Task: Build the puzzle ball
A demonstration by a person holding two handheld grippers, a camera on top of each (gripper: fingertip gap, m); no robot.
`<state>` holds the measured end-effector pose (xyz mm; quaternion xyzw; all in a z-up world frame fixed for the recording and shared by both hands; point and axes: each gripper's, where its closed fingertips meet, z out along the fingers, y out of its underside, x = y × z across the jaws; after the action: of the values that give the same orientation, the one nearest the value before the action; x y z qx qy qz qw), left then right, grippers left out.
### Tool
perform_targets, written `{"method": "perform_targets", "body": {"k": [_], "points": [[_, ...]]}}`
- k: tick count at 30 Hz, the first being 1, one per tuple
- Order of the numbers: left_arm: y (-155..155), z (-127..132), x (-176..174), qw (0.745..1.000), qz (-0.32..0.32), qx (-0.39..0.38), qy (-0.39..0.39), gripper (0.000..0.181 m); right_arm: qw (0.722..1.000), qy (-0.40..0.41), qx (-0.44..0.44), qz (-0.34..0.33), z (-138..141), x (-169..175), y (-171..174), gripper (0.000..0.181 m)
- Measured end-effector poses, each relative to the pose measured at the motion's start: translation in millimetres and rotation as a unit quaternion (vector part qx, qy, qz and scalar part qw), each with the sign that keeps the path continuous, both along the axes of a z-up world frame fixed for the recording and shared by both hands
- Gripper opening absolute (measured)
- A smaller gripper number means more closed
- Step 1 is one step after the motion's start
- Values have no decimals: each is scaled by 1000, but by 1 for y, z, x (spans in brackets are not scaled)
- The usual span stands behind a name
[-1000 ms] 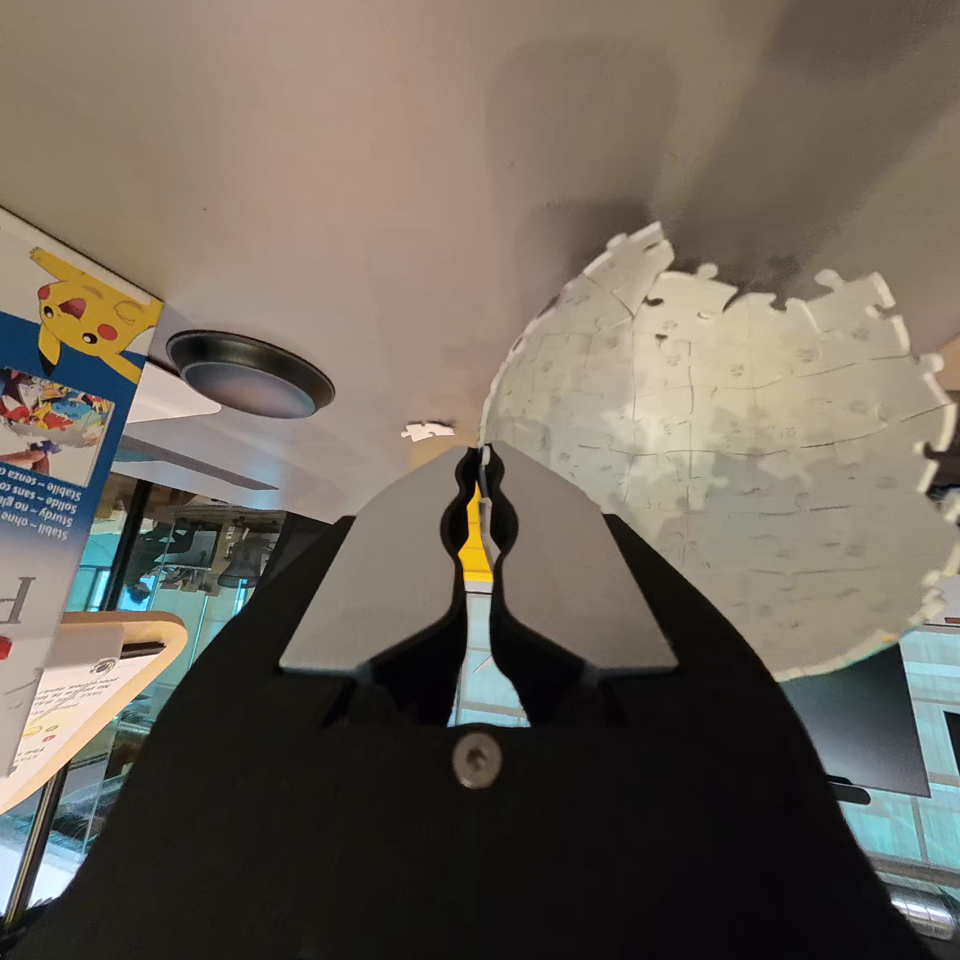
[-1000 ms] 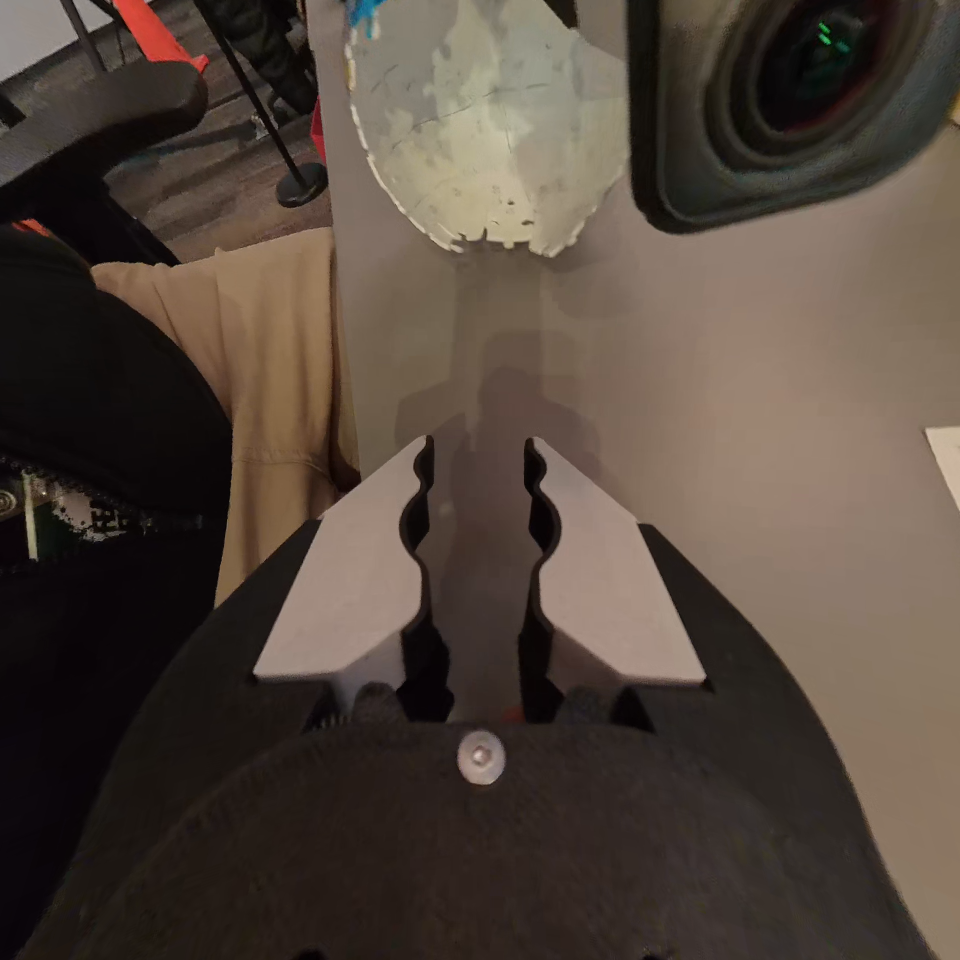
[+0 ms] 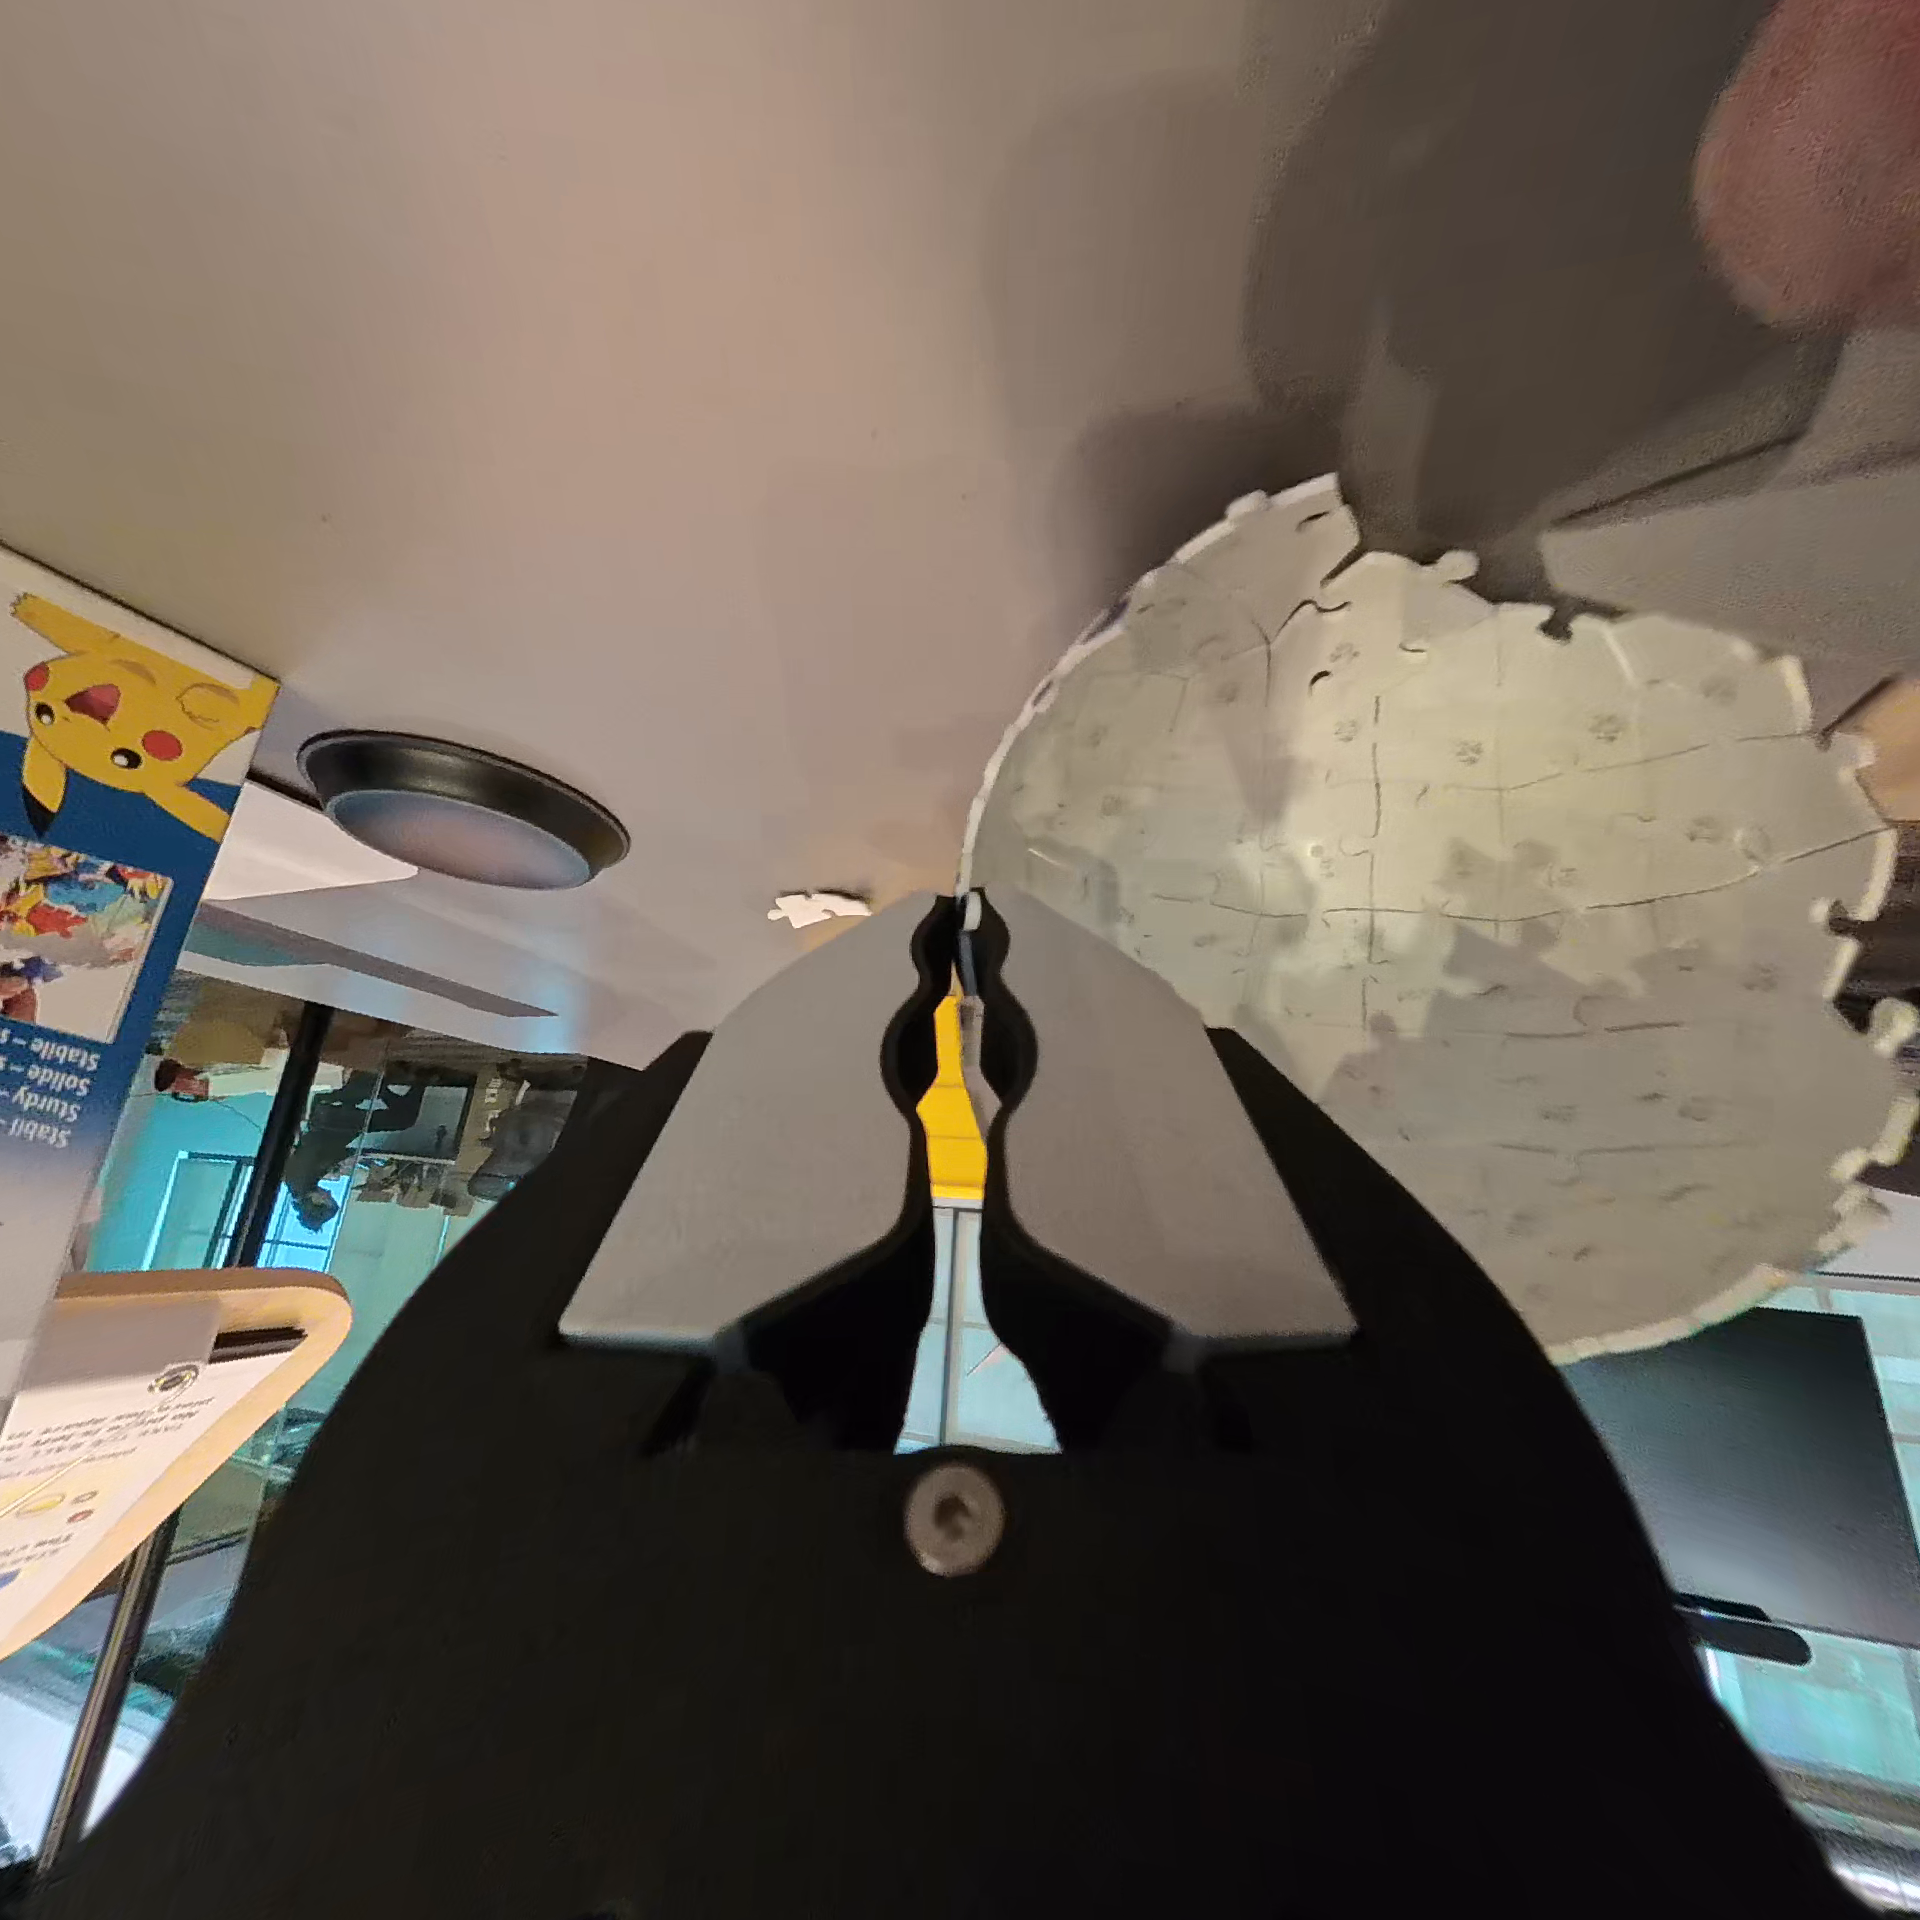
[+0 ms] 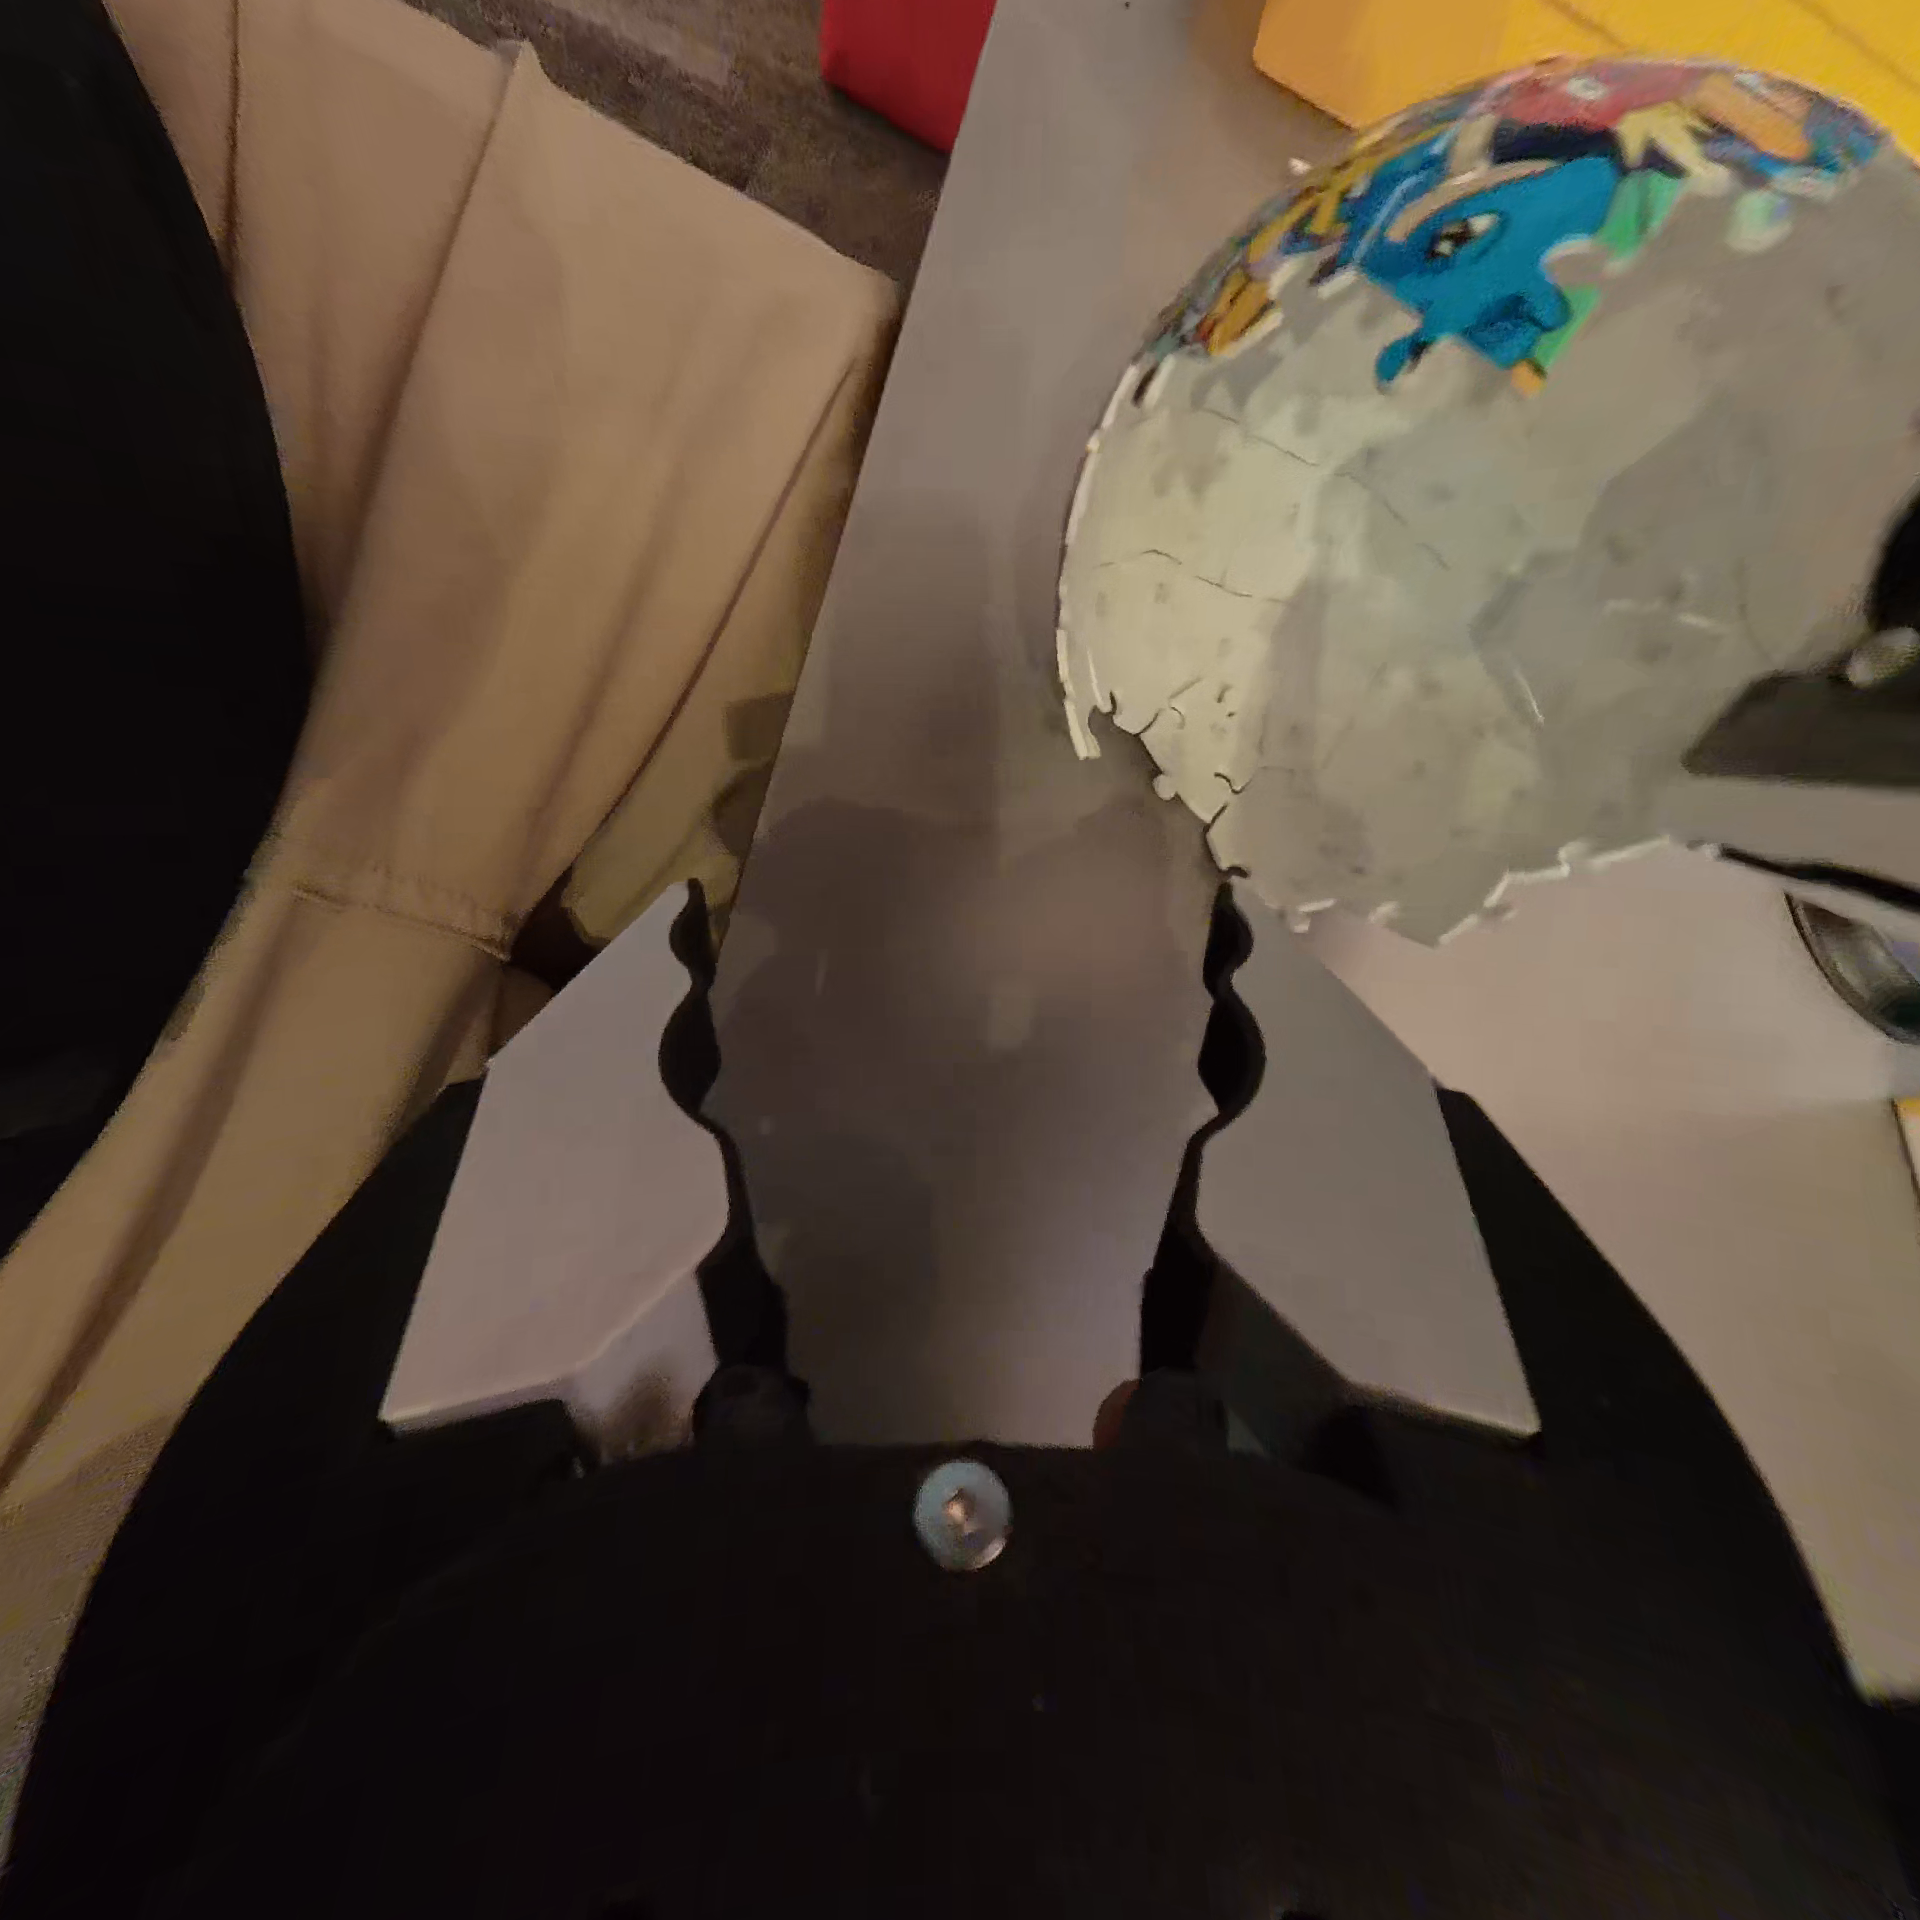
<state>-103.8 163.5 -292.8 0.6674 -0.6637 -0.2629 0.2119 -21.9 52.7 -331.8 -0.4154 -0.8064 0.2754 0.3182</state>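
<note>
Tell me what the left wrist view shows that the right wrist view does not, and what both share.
Only the left wrist view shows the black dish, the puzzle box, a loose white piece on the table, and the left gripper shut on the edge of the puzzle ball.

Only the right wrist view shows the printed colour side of the ball, the tan trousers and the open, empty right gripper.

Both show the grey inside of the half-built ball and the grey table.
</note>
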Motion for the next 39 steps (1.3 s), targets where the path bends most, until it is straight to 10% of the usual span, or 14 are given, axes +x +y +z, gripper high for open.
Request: {"method": "perform_targets", "body": {"k": [39], "points": [[-13,-5,12,1000,-6,-12,-21,2,990,-117,75,28,-29,-30,-22,113]]}}
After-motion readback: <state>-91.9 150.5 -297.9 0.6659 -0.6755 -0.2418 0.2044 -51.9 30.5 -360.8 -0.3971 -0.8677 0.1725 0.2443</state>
